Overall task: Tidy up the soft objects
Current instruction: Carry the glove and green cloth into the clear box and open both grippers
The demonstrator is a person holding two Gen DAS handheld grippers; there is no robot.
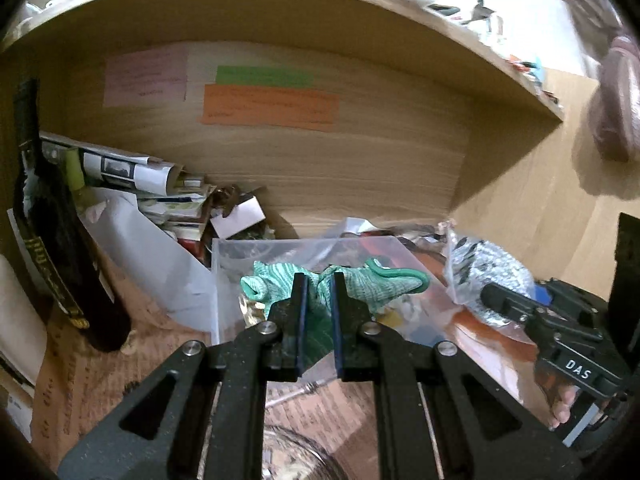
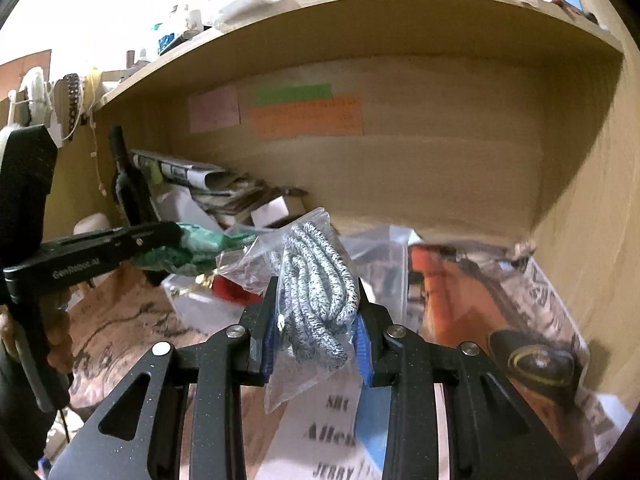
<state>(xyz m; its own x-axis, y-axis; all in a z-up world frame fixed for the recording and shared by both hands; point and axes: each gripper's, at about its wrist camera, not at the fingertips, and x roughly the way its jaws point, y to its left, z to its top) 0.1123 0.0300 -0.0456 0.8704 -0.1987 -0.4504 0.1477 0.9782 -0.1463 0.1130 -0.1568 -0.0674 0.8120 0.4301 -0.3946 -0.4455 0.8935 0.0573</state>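
My left tool (image 1: 319, 292) pinches a green knitted glove with a rubbery cuff (image 1: 360, 280), held over the clear plastic bin (image 1: 218, 280) near the back of the desk (image 1: 80, 380). My right tool (image 2: 316, 300) is clamped on a clear plastic bag of grey-and-white speckled knit gloves (image 2: 316, 280), held above the papers on the desk. A dark glass bottle (image 1: 56, 240) stands at the desk's left edge, below the wooden shelf (image 1: 320, 12).

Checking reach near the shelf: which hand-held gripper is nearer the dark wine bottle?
Left. The left hand-held gripper, shut on the green knit cloth, sits just right of the wine bottle. The right hand-held gripper, holding the bagged grey cord, is farther right.
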